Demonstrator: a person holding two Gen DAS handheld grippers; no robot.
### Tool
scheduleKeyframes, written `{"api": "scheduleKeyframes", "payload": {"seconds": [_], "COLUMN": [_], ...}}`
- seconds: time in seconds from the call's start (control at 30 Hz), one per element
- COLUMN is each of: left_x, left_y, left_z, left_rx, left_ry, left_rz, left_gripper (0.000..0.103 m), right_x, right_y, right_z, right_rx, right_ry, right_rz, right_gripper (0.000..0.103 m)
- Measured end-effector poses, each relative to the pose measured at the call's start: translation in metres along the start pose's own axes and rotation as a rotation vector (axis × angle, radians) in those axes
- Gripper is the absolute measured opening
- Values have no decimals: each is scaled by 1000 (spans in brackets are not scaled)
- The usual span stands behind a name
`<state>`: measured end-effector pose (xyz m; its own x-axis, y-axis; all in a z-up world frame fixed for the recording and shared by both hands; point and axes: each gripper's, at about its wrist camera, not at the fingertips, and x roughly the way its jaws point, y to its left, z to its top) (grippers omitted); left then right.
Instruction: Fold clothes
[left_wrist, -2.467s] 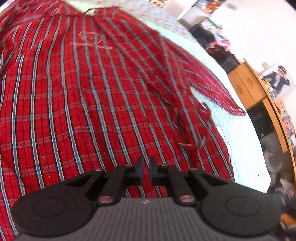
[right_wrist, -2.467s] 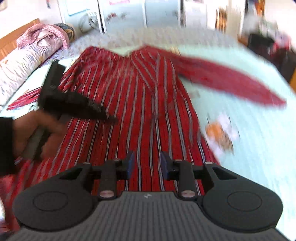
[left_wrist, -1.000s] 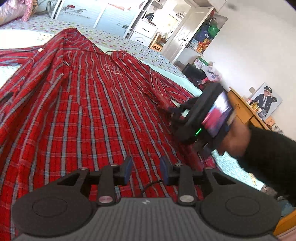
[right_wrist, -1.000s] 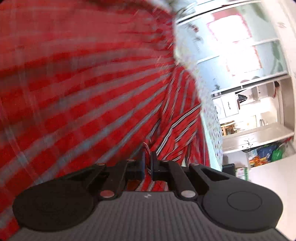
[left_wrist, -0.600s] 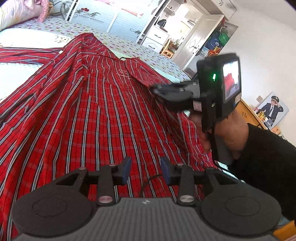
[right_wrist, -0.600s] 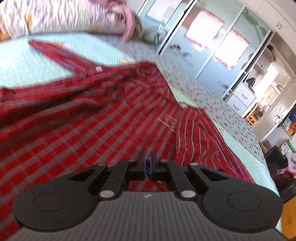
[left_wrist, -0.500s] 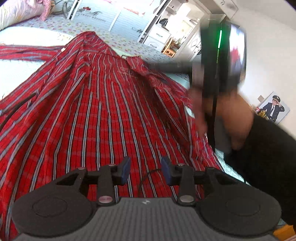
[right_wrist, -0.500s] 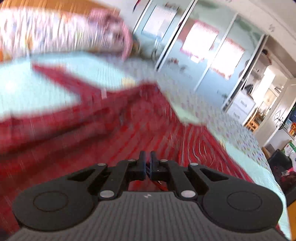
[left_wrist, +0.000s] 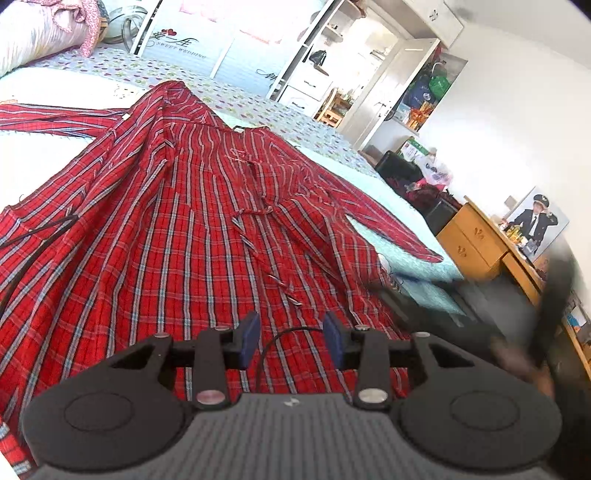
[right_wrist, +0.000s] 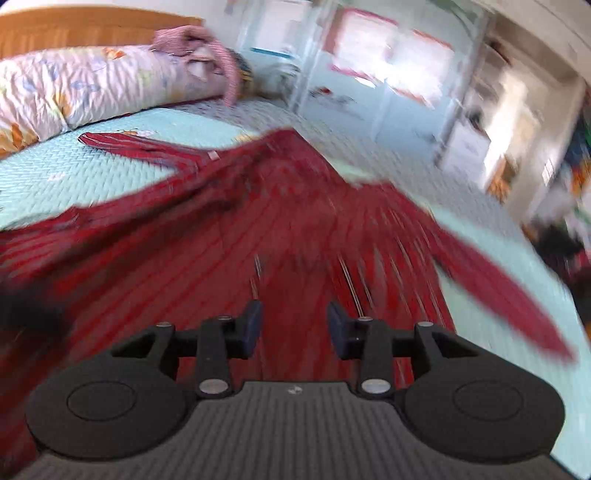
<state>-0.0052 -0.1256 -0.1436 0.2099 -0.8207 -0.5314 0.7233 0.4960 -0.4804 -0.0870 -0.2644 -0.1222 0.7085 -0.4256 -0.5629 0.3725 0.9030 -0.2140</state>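
Red plaid shirt is spread flat on the bed, one sleeve stretched out far left, the other sleeve trailing off to the right. Left claw hangs over the hem, jaws partly apart and just been widening, only a thin black cable in the gap, not gripped. Right claw has just popped open too, nothing in it, above the blurry shirt. Dresser sits far right.

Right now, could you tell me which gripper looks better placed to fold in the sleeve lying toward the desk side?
Probably the right gripper: that sleeve lies on its side of the red plaid shirt, its jaws open and empty. The left gripper faces the shirt's middle.
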Motion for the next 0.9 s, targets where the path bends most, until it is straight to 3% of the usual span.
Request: {"api": "scheduleKeyframes", "payload": {"seconds": [0.07,0.13,0.17,0.27,0.4,0.5,0.57,0.67,0.73,0.77,0.83,0.9], "left_x": [2,5,6,5,0,-9,-29,-71,-109,-131,-174,-219], "left_y": [-5,-10,-13,-24,-34,-40,-40,-34,-31,-31,-37,-50], "left_z": [-6,-11,-14,-22,-27,-25,-17,-4,3,6,9,9], "left_rx": [3,4,1,11,38,65,91,103,102,108,132,164], "left_ry": [14,31,38,50,56,43,10,-45,-108,-148,-223,-288], "left_rz": [-6,-13,-18,-39,-38,-42,-58,-110,-128,-128,-138,-182], "left_gripper": [41,41,41,41,41,41,41,41,41,41,43,44], "right_x": [-53,-92,-109,-140,-181,-223,-247,-284,-302,-308,-310,-294], "right_y": [-12,-21,-24,-28,-63,-114,-131,-147,-152,-154,-163,-158], "right_z": [-44,-77,-92,-118,-131,-139,-139,-134,-129,-129,-128,-125], "right_rx": [46,106,130,116,297,715,785,703,623,607,639,617], "right_ry": [-26,-43,-24,40,111,20,-33,-76,-125,-168,-226,-216], "right_rz": [-35,-55,-35,-26,65,404,485,215,-54,-97,-58,-1], "right_gripper": [42,55,55,55,55,56,61,64,64,64,66,66]}}
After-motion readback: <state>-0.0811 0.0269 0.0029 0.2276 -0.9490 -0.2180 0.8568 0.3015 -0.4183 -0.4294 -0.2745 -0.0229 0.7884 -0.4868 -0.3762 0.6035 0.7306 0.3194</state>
